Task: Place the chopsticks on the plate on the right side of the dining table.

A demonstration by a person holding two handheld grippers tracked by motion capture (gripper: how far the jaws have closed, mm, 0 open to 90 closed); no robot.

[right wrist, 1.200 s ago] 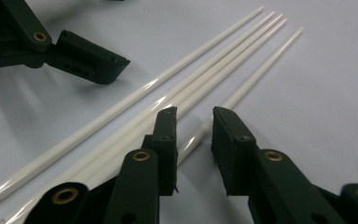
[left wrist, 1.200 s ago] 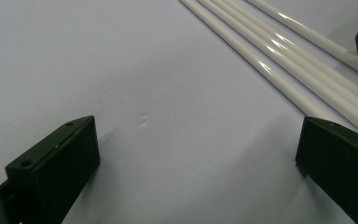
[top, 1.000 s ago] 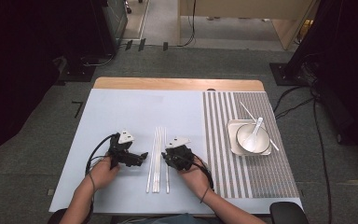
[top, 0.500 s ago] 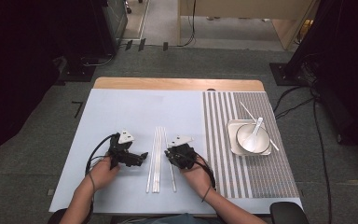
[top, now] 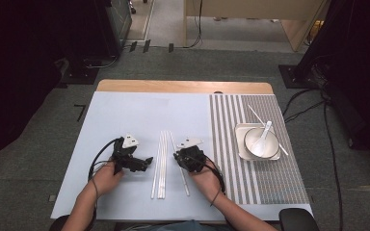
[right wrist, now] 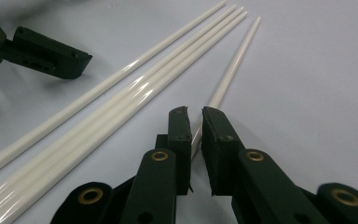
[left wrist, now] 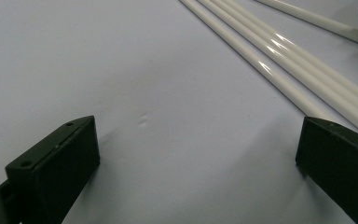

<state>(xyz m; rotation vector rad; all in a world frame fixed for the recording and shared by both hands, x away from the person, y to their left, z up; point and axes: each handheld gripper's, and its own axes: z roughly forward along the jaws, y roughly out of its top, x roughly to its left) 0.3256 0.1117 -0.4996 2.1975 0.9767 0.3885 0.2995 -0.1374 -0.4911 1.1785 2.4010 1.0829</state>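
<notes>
R gripper (top: 187,155) clamped on single white stick (top: 182,166); L gripper (top: 139,162) open, idle.

High view: my R hand is nearest the loose stick, which lies angled just R of the stick bundle (top: 159,163); long axis runs near-to-far on the table (top: 125,115). L gripper sits just L of the bundle, not touching. Far R, on the striped mat (top: 231,125): tray (top: 241,130) w/ bowl (top: 261,143); spoon (top: 265,134) in the bowl, one more stick (top: 257,117) laid across.
L gripper view: jaws stand wide, nothing between; bundle (left wrist: 279,51) runs diagonally by the R-hand jaw.
R gripper view: jaws have just been closing and pinch the stick (right wrist: 228,70) at its near part; shaft extends straight ahead, away from me. Judgement: next move = lift along that axis, clear of the bundle (right wrist: 121,98).
</notes>
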